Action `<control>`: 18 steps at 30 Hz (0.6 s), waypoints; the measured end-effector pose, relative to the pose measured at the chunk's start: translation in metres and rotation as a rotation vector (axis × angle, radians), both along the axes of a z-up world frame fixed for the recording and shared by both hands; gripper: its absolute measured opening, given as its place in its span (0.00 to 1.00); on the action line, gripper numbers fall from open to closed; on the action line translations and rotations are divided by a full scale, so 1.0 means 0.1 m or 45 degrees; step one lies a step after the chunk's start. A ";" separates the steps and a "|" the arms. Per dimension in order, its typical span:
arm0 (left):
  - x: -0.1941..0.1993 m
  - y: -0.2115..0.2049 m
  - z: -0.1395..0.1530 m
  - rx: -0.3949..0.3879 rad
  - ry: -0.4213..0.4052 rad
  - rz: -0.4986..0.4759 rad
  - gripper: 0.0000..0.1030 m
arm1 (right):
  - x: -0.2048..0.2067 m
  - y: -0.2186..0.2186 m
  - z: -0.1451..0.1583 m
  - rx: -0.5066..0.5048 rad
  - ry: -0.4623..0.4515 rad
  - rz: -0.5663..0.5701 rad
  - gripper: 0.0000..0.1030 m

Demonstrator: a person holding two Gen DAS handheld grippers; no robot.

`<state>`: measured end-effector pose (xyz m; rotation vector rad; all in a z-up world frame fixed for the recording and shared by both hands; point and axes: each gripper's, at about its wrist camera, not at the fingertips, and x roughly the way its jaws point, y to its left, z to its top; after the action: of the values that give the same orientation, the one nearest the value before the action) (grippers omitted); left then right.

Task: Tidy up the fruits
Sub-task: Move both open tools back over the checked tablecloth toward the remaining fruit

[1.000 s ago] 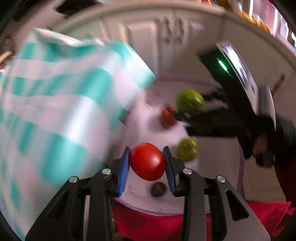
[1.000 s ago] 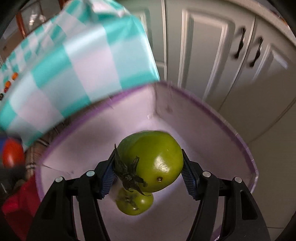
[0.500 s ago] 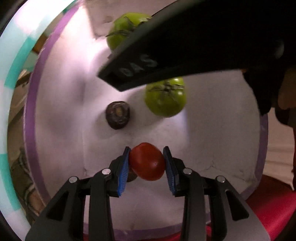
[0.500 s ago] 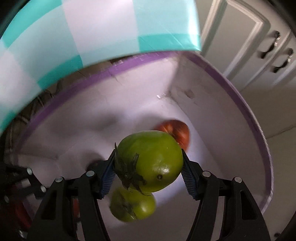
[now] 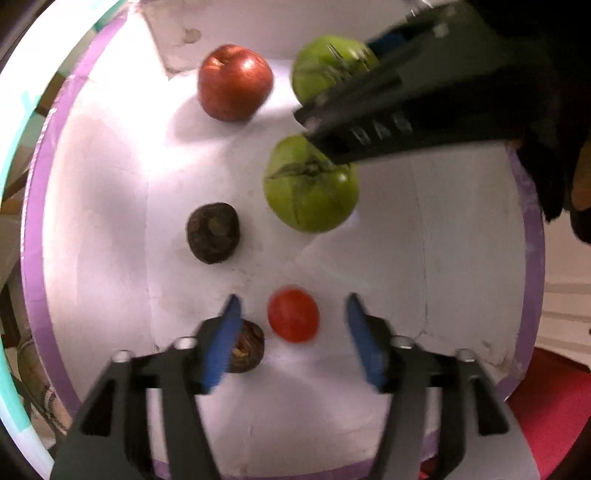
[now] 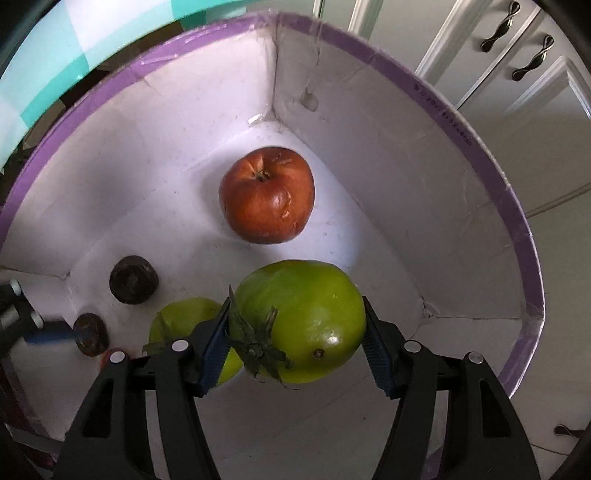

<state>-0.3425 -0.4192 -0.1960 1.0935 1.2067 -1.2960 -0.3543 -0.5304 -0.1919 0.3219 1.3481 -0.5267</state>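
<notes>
The left tool has just been opening, its jaws wide, the small red tomato loose between them. The right tool grips a large green tomato above the purple-rimmed white cardboard box.

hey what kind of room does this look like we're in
Probably a home kitchen. White panelled cabinet doors with dark curved handles stand behind the purple-rimmed box, and a teal-and-white checked cloth, likely a tablecloth, hangs beside it.

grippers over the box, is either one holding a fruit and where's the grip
The right gripper clamps a green tomato by its two sides. The left gripper has just opened; the small red tomato lies free between its jaws.
</notes>
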 end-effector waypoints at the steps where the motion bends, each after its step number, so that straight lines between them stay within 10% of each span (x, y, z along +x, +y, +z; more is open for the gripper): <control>1: 0.03 0.01 0.01 -0.007 0.008 0.006 0.61 | 0.01 -0.03 -0.03 0.005 0.007 -0.005 0.61; 8: 0.10 0.11 0.39 -0.177 -0.050 0.020 0.71 | -0.02 -0.11 -0.13 0.041 0.039 -0.052 0.64; 10: 0.09 0.23 0.67 -0.332 -0.101 0.011 0.77 | -0.02 -0.11 -0.02 0.023 -0.004 -0.056 0.79; 18: 0.42 0.98 2.14 -0.983 -0.402 0.302 0.93 | 0.00 -0.10 1.15 -0.186 -0.331 -0.086 0.82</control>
<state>-0.3004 -0.3214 0.0183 0.5364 0.4940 -1.1883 -0.3538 -0.5403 -0.0765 0.3051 1.0443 -0.6144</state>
